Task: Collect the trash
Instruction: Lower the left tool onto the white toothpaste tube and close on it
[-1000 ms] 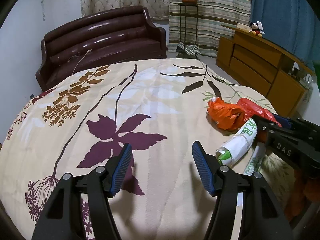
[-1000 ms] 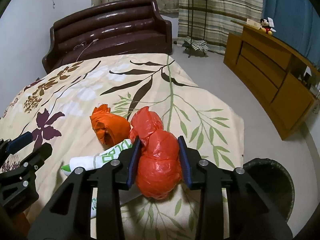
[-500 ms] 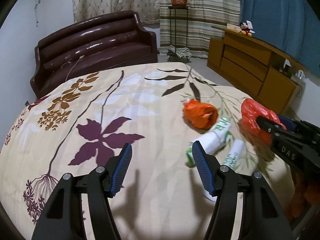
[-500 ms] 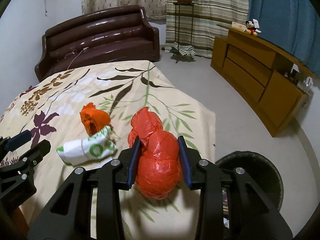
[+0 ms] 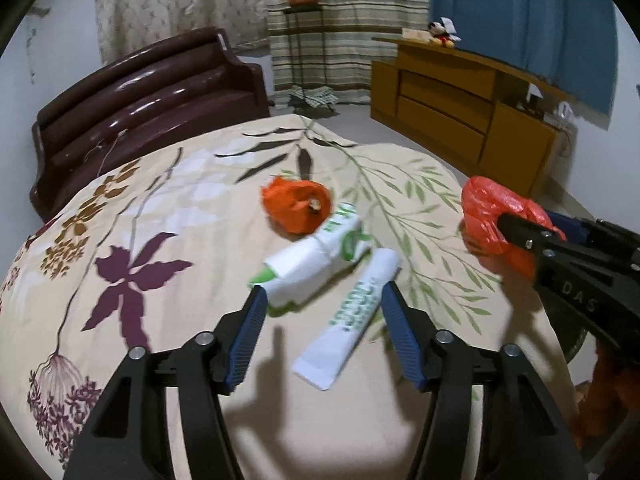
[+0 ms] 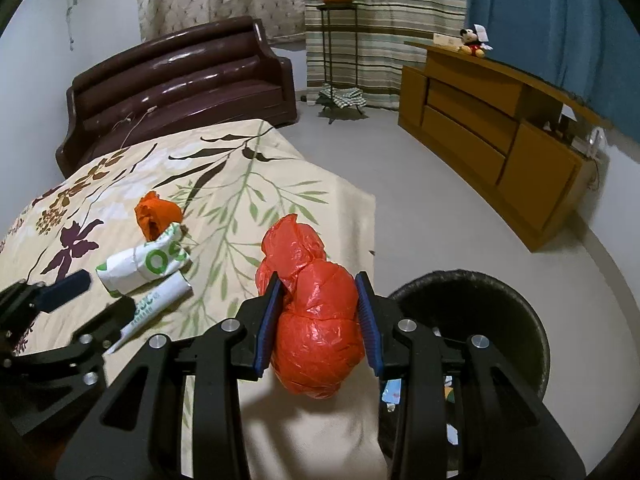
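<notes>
- The right tongs (image 6: 316, 320) hold the red plastic bag (image 6: 316, 320) tight between the pads. A second ago the bag hung over the bed (image 6: 224, 184); now it is at the bed's edge, just beside the black bin (image 6: 532, 320).
- I judge the drop into the bin comes next.
- The left tongs (image 5: 323, 326) have just been closing a little but stand half wide, empty, and have come over the white tube (image 5: 352, 320) and the white wrapper (image 5: 308, 262).
- The orange ball (image 5: 296, 208) lies behind them.

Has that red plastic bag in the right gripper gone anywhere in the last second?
Yes. The red bag, clamped in the right gripper, was over the floral bedspread a second ago; now it hangs at the bed's edge, closer to the black bin.
</notes>
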{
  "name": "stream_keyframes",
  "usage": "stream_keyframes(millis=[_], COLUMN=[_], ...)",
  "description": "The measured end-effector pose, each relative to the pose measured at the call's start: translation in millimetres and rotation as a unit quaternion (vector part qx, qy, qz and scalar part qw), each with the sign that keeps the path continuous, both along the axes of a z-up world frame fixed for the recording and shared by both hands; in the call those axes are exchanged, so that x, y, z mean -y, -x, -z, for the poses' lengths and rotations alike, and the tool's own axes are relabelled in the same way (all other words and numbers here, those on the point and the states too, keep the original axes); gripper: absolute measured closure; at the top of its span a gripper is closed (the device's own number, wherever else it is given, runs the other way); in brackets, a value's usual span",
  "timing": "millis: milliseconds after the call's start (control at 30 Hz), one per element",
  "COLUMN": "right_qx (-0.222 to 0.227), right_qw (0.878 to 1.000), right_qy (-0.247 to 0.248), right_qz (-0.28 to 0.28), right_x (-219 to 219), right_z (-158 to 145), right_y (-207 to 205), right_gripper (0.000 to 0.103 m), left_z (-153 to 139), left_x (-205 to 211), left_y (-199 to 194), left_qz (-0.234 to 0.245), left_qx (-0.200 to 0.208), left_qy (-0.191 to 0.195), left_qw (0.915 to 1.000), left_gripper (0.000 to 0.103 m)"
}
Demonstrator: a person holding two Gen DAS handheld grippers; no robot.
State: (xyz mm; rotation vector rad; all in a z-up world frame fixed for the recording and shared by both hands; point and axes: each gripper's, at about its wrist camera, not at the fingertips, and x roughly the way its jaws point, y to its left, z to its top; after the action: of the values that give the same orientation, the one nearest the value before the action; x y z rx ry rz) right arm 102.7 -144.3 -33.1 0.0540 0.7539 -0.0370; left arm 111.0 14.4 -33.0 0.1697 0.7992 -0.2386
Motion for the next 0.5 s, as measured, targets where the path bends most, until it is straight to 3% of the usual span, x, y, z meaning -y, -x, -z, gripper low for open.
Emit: stream_keyframes(millis=[200,233,500], right_qx=[-0.002,-0.001,-0.004], right_qw=[1.000,1.000,1.000], right_qy=[-0.011,-0.012,-0.021], right_qz=[0.006,0.007,0.008], right_x=[10.6,10.9,13.9], right_z=[3.4,3.8,7.1], right_y=[6.7,6.6,7.2], right_gripper=[0.068,0.068,0.068], left_z=[14.6,16.7,16.9], left_x=[9.8,10.3,10.4], left_y=[-13.8,-13.8,-7.1], left_qz=[0.013,0.015,0.031], left_qx=[-0.035,-0.040,-0.037], left_qy=[-0.005,-0.005,0.002], left_qw=[0.9993,0.9991,0.9988], left_gripper=[0.057,0.062,0.082])
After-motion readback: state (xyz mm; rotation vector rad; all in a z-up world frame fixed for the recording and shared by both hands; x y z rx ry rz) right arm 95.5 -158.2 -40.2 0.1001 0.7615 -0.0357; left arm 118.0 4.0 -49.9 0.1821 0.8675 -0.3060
